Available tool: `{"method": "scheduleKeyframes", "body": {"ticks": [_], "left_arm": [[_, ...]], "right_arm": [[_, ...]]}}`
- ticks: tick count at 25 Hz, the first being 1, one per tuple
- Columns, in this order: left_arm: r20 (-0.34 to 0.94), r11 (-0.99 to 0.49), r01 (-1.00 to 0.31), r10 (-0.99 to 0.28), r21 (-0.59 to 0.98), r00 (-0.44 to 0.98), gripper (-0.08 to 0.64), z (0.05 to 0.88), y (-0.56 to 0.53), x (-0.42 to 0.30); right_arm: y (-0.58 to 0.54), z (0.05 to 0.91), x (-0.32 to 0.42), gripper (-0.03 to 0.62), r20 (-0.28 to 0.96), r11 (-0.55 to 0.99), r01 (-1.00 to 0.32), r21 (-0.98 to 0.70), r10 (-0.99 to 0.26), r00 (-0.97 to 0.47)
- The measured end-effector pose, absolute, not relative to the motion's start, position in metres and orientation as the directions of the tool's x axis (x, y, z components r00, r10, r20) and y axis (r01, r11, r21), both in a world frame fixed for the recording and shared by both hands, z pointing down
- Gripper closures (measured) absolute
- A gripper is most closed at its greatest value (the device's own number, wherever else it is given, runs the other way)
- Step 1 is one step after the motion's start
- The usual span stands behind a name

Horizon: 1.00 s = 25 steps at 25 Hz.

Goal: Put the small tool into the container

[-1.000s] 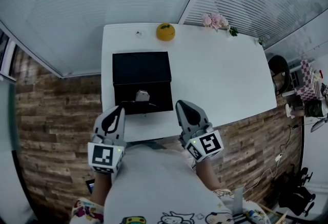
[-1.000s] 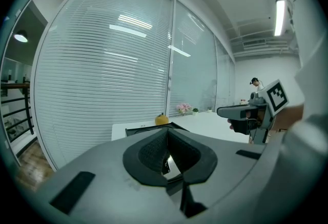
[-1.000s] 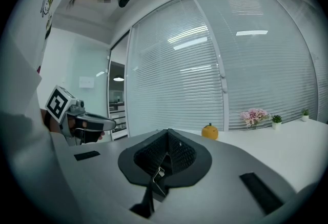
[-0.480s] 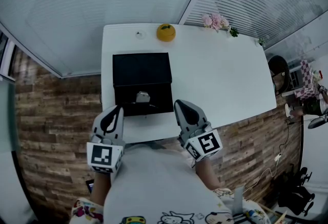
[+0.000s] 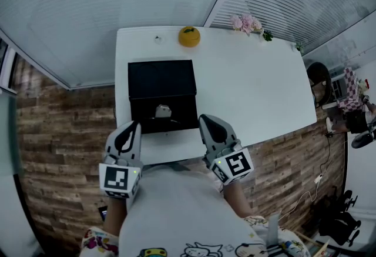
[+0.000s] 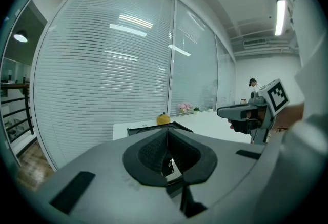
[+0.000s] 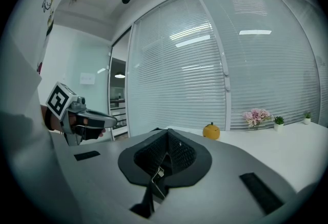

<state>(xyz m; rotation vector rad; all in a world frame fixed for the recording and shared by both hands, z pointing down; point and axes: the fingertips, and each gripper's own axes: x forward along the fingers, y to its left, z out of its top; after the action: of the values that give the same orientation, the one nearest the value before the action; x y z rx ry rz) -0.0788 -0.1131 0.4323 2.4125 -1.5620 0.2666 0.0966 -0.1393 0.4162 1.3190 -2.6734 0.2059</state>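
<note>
The left gripper (image 6: 167, 133) has its jaws pressed together with nothing between them, the ribbed black pads (image 6: 151, 152) meeting in a line at the tip. The right gripper (image 7: 167, 135) is the same: jaws together, empty. In the head view the two are held side by side over the near edge of the white table (image 5: 252, 85), apart from each other, tips pointing away from the person and a little down. Each gripper view shows the other gripper hanging level beside it. The tool (image 5: 163, 111), small and silvery, lies in the container (image 5: 162, 76) in its near half, just ahead of the grippers and between their lines, and neither gripper touches it. The container is black and square-cornered and lies in two halves, far and near, toward the left side of the table. Beyond it, near the far edge, sits an orange (image 5: 189, 36) round thing. Further right along that edge are pink flowers (image 5: 247, 23). Pale blinds (image 5: 117, 3) rise behind the table, and a wood-patterned floor (image 5: 64, 132) shows at both sides. The person's light shirt (image 5: 176, 214) fills the bottom of the head view, below the grippers.
</note>
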Motion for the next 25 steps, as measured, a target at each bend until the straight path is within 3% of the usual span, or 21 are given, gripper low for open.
{"method": "scheduleKeyframes", "body": {"ticks": [25], "left_arm": [[0.27, -0.379, -0.921, -0.881, 0.089, 0.388, 0.555, 0.425, -0.114, -0.1]], "right_arm": [[-0.136, 0.415, 0.098, 0.592, 0.207, 0.606, -0.795, -0.04, -0.773, -0.6]]}}
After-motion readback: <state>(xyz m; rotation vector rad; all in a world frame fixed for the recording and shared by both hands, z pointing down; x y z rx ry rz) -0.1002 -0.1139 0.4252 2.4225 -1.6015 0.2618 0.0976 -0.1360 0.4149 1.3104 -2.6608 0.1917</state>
